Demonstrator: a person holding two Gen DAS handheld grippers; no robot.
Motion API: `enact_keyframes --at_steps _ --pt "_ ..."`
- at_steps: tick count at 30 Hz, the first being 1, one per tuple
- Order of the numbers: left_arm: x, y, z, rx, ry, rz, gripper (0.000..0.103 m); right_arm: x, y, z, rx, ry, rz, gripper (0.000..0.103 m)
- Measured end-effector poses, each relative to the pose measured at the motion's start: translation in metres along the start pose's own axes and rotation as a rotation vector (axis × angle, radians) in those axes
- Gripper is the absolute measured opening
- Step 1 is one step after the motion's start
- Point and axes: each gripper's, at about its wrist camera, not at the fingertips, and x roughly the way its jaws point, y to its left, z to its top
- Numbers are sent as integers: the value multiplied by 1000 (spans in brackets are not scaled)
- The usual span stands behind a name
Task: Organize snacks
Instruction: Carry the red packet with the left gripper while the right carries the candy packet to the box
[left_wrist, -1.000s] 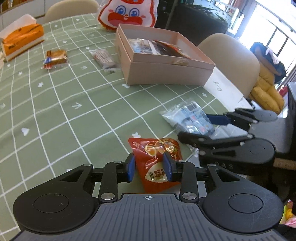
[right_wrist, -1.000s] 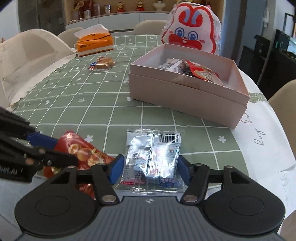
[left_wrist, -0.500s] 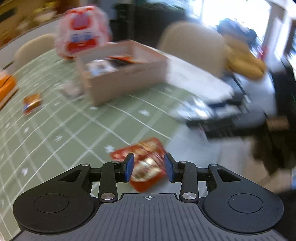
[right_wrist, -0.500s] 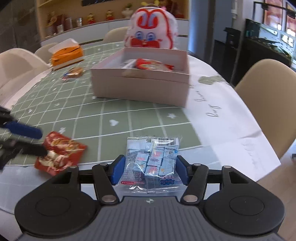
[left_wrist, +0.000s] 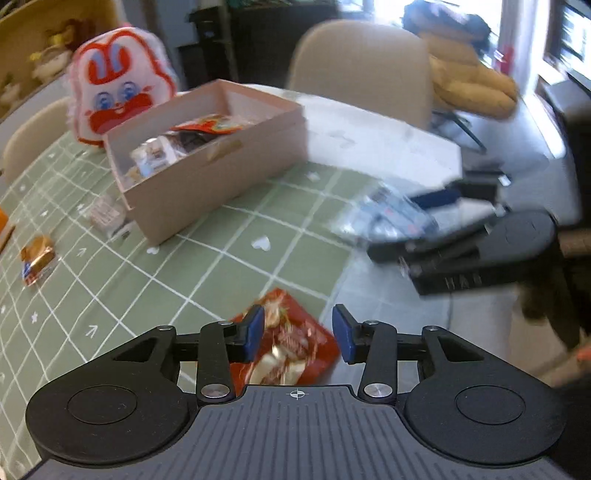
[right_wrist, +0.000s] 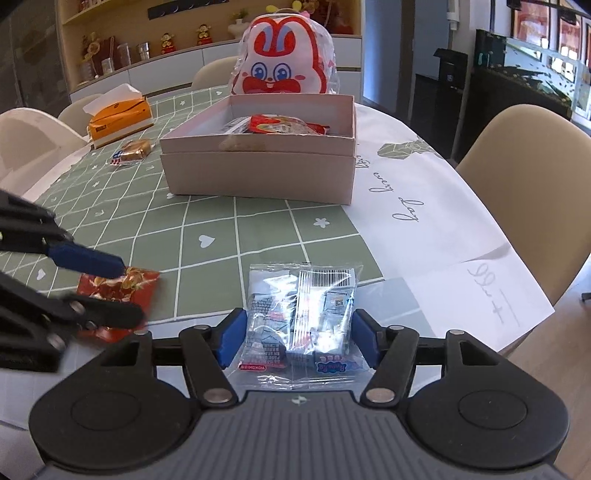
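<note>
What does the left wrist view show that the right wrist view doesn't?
Only the left wrist view shows the clear packet beside the box's left wall and the yellow cushions behind the chair. Only the right wrist view shows the tissue box, the shelf and the paper sheet. Both show the box, rabbit bag, red packet, blue packet and gold snack.

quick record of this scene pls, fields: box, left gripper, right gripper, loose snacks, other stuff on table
box: pink box, open, snacks inside
left gripper: jaws just been opening, red packet lying between them, pads apart from it
right gripper: astride clear packet; grip unclear
loose snacks: gold-brown packet, small clear packet
other: tissue box, bunny bag
</note>
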Motion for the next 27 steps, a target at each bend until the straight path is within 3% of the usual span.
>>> enact_keyframes --at_steps 4,9,12,17,21,27 --pt "0 -3 -10 116 50 -55 46 -1 -2 -3 8 -4 6 65" --pt "5 -11 -11 201 69 -120 78 0 0 -4 0 -4 5 69" --pt "1 -5 -11 189 60 -148 72 0 1 -4 -6 -6 4 70" --pt "0 11 -9 311 57 -66 72 0 3 -6 -33 -8 0 70" --pt "18 24 2 292 94 -134 75 0 3 -6 -35 -8 2 71" --pt "41 41 13 168 141 -159 80 1 4 -7 -45 -8 10 75"
